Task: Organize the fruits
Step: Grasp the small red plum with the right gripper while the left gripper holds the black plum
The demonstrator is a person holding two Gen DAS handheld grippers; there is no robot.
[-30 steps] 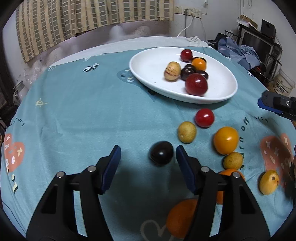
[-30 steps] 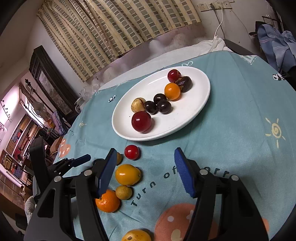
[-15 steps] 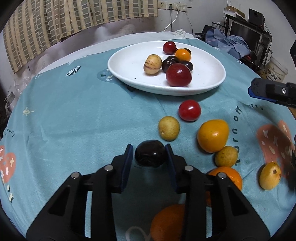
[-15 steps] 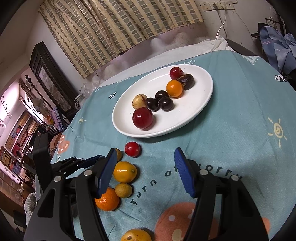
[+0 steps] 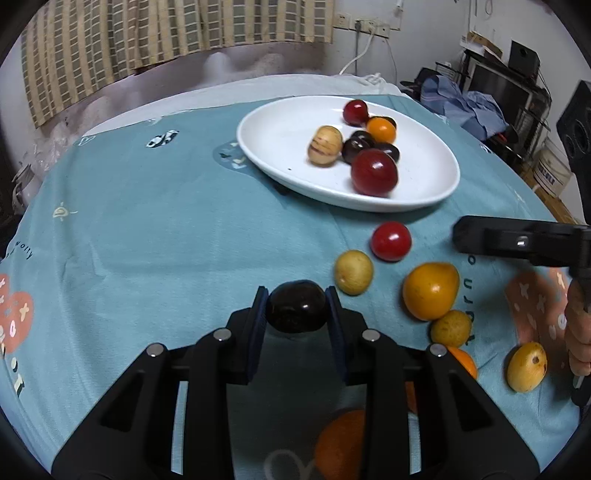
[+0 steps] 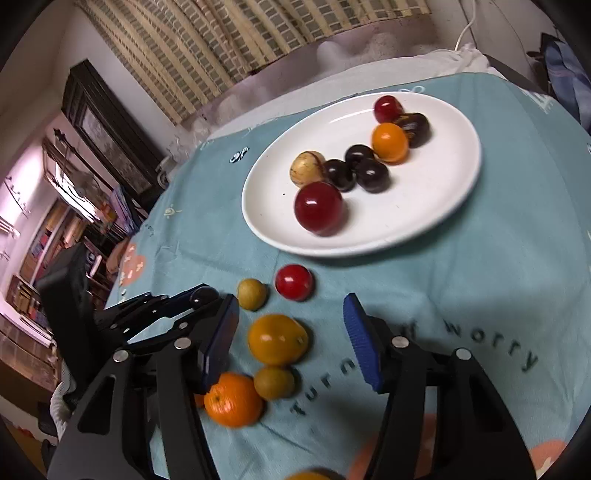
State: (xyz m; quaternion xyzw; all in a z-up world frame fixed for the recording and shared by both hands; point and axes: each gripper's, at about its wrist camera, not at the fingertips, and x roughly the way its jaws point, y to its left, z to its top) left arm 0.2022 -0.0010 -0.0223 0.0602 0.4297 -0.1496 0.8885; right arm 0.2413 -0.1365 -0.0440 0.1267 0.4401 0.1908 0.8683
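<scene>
The left gripper [image 5: 296, 306] has its blue ribbed pads pressed on both sides of a glossy, dark, round plum [image 5: 296, 311], with the jaws closing at a narrow gap; the plum sits just above the teal cloth [image 5: 147, 229] that covers the table. The right gripper [image 6: 291, 343] has its jaws closing at medium width around, but not touching, a smooth orange-yellow fruit [image 6: 277, 343] lying on the cloth. The cloth is soft, matte fabric printed with small cartoon figures and lettering. A white, glazed, oval plate [image 6: 436, 206] stands on the far side of the table and holds seven fruits: two shiny red, three dark and glossy, one orange, one tan with streaks. Loose on the cloth near the grippers lie one red cherry tomato [image 6: 294, 282], two dull yellow-green round fruits [image 6: 252, 294] [image 6: 274, 382], one dimpled tangerine [image 6: 232, 399] and, in the left wrist view, one yellow loquat [image 5: 526, 366] beside the person's hand [image 5: 578, 332]. A woven slat blind [image 5: 166, 33] hangs behind the table.
</scene>
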